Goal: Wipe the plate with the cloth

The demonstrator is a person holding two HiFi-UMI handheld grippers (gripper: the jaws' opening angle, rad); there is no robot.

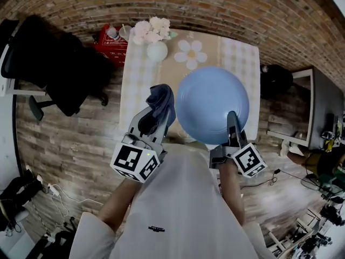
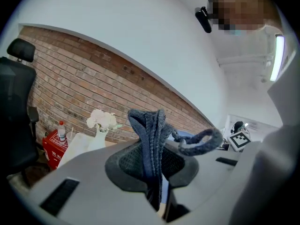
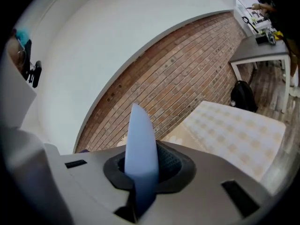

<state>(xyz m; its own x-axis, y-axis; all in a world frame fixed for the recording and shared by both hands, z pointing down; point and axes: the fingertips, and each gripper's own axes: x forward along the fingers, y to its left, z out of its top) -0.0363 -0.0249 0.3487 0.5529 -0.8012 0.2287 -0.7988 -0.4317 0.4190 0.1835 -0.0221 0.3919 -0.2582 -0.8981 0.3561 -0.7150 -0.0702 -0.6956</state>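
Note:
A light blue plate (image 1: 212, 104) is held up over the table, its round face toward the head camera. My right gripper (image 1: 232, 124) is shut on its near right rim; in the right gripper view the plate (image 3: 139, 149) stands edge-on between the jaws. A dark blue-grey cloth (image 1: 159, 101) is bunched up just left of the plate, apart from it by a small gap. My left gripper (image 1: 156, 115) is shut on the cloth. In the left gripper view the cloth (image 2: 151, 144) sticks up from the jaws, with a loop drooping to the right.
Below lies a table with a checked beige cloth (image 1: 137, 82) printed with a white flower (image 1: 190, 53). A white vase of pale flowers (image 1: 156, 42) stands at its far edge, a red crate (image 1: 112, 45) beyond. A black chair (image 1: 56, 69) is left, a black bag (image 1: 276, 80) right.

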